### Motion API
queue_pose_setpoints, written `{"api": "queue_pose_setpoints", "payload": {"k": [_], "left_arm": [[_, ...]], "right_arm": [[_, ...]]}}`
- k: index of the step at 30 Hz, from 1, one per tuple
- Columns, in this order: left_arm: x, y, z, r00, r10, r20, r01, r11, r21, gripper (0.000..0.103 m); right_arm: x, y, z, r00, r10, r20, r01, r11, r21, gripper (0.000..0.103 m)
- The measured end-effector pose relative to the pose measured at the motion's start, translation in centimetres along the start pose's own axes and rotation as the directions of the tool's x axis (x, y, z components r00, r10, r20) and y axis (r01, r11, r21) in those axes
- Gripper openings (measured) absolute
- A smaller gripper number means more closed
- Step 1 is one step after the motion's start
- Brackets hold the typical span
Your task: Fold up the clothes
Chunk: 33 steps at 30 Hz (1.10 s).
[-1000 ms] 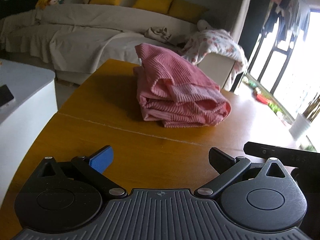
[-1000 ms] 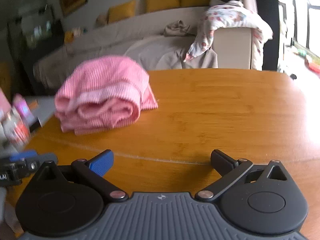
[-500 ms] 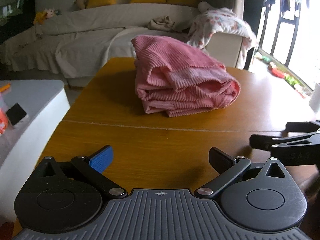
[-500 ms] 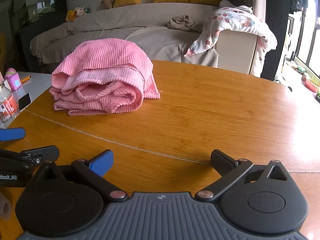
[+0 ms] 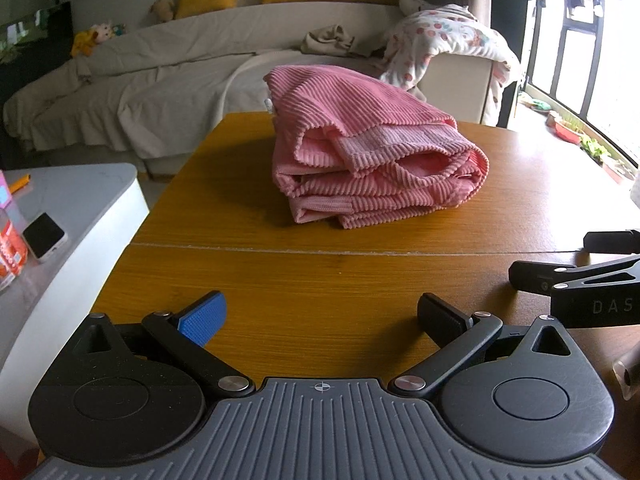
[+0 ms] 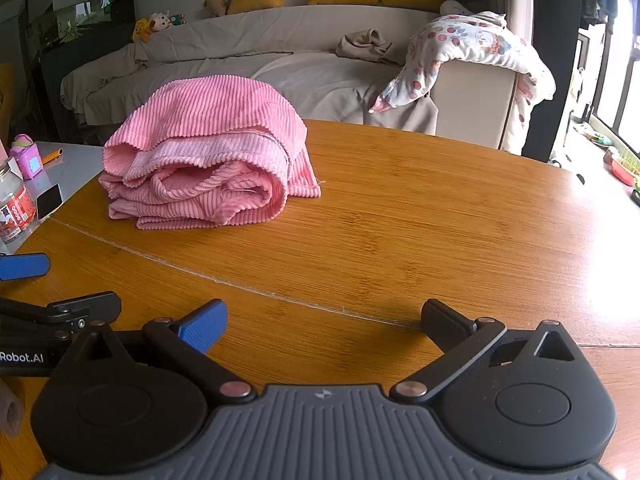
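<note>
Pink garment (image 5: 372, 160) lay folded in a bundle on wooden table (image 5: 320, 280). Left gripper (image 5: 320, 316) and right gripper (image 6: 324, 320), spread and empty, sat near of it, apparently finished.

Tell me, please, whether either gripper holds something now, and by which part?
Nothing is held. The left gripper and right gripper are both open and empty, apart from the folded pink ribbed garment on the wooden table.

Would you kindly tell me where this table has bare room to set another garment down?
The table is bare right of the pink garment, and between it and both tools. Its left edge is crowded: garment, then the grey counter with jar and phone.
</note>
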<state>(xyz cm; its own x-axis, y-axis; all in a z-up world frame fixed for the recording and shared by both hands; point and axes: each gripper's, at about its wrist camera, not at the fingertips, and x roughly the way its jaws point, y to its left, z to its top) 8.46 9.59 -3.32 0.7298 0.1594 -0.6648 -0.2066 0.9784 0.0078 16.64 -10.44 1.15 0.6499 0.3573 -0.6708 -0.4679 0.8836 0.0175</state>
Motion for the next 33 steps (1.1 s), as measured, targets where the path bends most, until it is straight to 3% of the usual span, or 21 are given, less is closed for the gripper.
{"api": "queue_pose_setpoints", "payload": {"k": [33], "left_arm": [[-0.52,-0.26,-0.36,1.000,0.001,0.001,-0.001,1.000,-0.004,0.103]], "right_arm": [[0.00,0.07,0.03,1.000,-0.009,0.001,0.009,1.000,0.004,0.103]]}}
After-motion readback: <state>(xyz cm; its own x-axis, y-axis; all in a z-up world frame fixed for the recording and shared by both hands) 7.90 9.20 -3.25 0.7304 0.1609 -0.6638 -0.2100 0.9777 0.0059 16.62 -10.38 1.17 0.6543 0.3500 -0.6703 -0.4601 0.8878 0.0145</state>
